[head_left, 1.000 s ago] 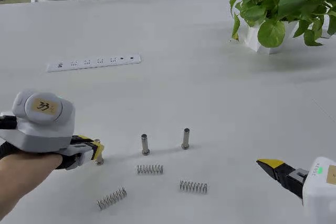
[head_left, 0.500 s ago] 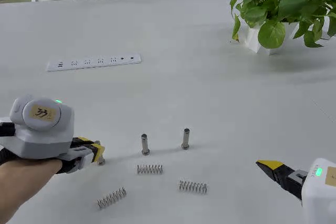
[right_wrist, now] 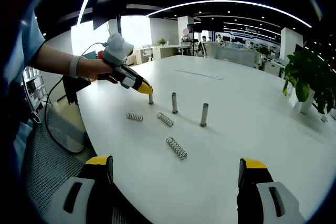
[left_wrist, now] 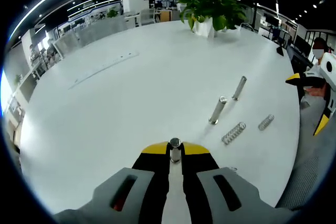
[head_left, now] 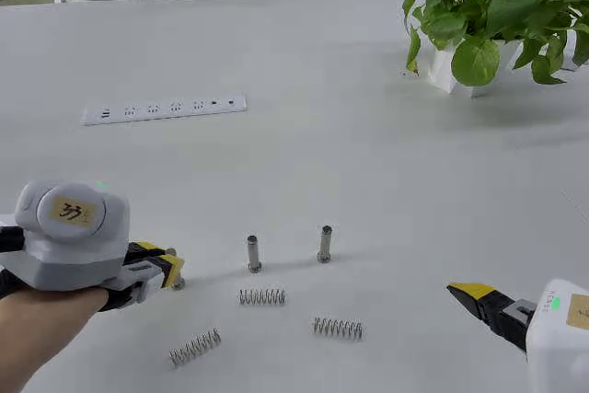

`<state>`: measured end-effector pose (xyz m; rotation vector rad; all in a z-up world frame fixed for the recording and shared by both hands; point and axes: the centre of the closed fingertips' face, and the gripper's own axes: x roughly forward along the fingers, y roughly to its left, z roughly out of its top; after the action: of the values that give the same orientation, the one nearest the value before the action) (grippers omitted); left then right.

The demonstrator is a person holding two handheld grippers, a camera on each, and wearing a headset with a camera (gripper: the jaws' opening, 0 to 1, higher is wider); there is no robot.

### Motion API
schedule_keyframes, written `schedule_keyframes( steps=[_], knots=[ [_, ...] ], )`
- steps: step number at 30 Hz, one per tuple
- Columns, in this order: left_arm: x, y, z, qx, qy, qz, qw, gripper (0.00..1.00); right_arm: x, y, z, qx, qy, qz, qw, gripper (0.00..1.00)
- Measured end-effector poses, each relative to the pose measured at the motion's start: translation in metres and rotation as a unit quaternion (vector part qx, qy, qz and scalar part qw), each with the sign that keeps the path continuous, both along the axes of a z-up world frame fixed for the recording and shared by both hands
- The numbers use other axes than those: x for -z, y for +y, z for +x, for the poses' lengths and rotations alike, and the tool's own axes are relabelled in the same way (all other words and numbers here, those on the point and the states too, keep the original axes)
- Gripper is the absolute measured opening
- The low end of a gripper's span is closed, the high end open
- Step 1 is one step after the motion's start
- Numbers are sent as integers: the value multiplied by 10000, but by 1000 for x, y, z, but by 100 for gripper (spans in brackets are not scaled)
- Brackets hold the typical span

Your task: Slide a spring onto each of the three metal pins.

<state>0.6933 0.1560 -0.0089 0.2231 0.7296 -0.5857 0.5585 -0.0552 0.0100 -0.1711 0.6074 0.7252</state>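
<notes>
The middle silver metal pin (head_left: 253,253) stands upright on the white worktable (head_left: 368,163). A matching right pin (head_left: 325,243) stands just to its right, also upright. To its left, the left pin (head_left: 175,270) sits between the yellow-tipped jaws of your left gripper (head_left: 171,270). Those jaws are set narrow and clamped on it, and the left gripper view shows the pin's top pinched between the tips.

Three coiled steel springs lie flat on your side of the middle pin, all apart from one another:
- the first spring (head_left: 262,296) is just in front of it
- the second spring (head_left: 338,327) is to the front right
- the third spring (head_left: 195,346) is to the front left

Your right gripper (right_wrist: 177,163) hangs well to the right of the middle pin, jaws spread wide and holding nothing.

Beyond the middle pin, bare tabletop runs to a white power strip (head_left: 166,109), and far to the right to a potted green plant (head_left: 497,6). The table's near edge lies a little past the springs on your side.
</notes>
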Motion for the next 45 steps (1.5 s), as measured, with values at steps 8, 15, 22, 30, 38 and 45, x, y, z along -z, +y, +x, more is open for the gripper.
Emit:
schedule_keyframes(
  steps=[8,15,22,30,38,45],
  knots=[
    [0,-1,-1,18,-38,-5,10000,4,1,0,-1,-15,12,-6,10000,100],
    [1,-2,-1,38,-79,-20,10000,5,2,1,-1,-41,25,-19,10000,100],
    [2,-2,-1,77,-60,-11,10000,5,3,1,-2,-62,48,-38,10000,100],
    [2,-2,-2,96,-63,-51,9999,5,4,2,-2,-63,57,-38,10000,100],
    [1,-2,-2,121,-75,-94,9999,12,5,3,-3,-82,70,-67,9999,100],
    [0,-6,-3,205,-158,-191,9995,27,6,3,-4,-89,78,-91,9999,100]
  ],
)
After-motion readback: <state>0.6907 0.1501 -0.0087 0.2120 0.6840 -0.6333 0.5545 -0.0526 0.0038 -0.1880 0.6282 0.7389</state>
